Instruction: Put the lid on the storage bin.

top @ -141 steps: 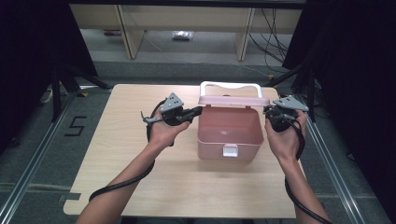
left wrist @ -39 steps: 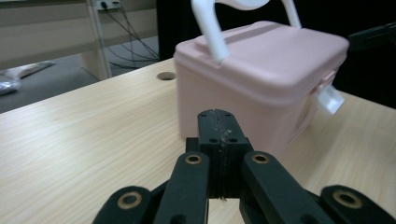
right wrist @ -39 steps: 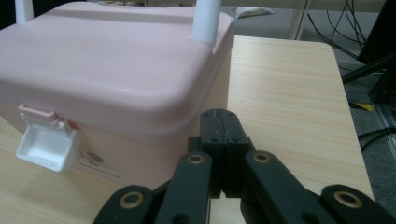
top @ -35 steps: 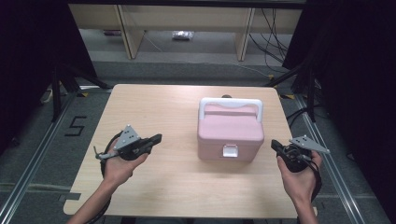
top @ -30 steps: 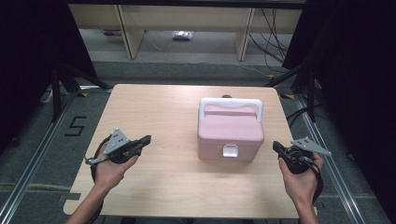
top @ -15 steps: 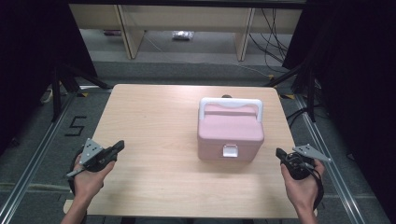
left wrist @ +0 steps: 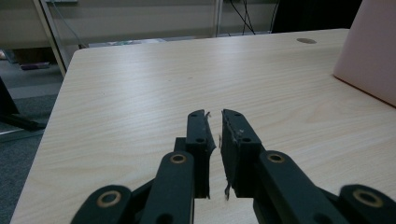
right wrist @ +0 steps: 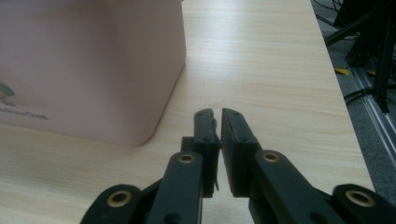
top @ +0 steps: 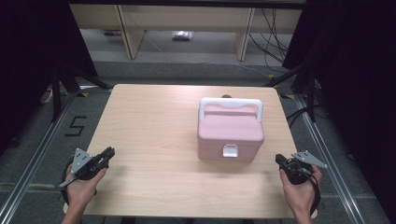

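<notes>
A pink plastic box with a white carry handle (top: 230, 133) stands right of centre on the pale wooden table (top: 149, 126) and is the one obstacle there. The whole left half of the tabletop is bare, as is the near strip in front of the box. Between the box's right side and the table's right edge only a narrow lane remains.

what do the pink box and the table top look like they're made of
Pink box: likely moulded plastic, with a smooth matte shell, rounded corners, and a white handle and latch. Table: probably light wood-look laminate, its printed-looking grain flat and even with a slight sheen.
</notes>
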A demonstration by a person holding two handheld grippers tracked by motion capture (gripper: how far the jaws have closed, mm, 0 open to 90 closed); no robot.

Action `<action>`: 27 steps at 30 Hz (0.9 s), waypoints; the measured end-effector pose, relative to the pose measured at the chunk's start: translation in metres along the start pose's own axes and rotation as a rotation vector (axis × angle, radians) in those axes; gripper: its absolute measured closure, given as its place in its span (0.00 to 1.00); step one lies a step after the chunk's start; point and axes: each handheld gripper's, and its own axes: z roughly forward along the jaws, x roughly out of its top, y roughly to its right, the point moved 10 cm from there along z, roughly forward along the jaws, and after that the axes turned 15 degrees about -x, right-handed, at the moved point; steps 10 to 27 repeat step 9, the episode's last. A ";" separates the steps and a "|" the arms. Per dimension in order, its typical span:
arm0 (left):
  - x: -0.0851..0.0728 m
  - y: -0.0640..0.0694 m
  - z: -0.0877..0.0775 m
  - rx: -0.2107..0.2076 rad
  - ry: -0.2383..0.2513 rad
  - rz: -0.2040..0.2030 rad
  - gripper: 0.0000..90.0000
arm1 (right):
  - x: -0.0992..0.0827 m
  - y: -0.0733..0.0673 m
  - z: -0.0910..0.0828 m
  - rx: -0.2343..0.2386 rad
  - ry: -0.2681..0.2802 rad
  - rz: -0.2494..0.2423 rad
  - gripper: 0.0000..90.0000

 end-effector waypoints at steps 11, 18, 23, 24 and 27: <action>-0.002 0.001 0.001 0.006 0.012 0.000 0.85 | -0.008 -0.007 0.006 0.017 -0.001 0.040 0.88; -0.002 0.001 0.001 0.006 0.012 0.000 0.85 | -0.008 -0.007 0.006 0.017 -0.001 0.040 0.88; -0.002 0.001 0.001 0.006 0.012 0.000 0.85 | -0.008 -0.007 0.006 0.017 -0.001 0.040 0.88; -0.002 0.001 0.001 0.006 0.012 0.000 0.85 | -0.008 -0.007 0.006 0.017 -0.001 0.040 0.88; -0.002 0.001 0.001 0.006 0.012 0.000 0.85 | -0.008 -0.007 0.006 0.017 -0.001 0.040 0.88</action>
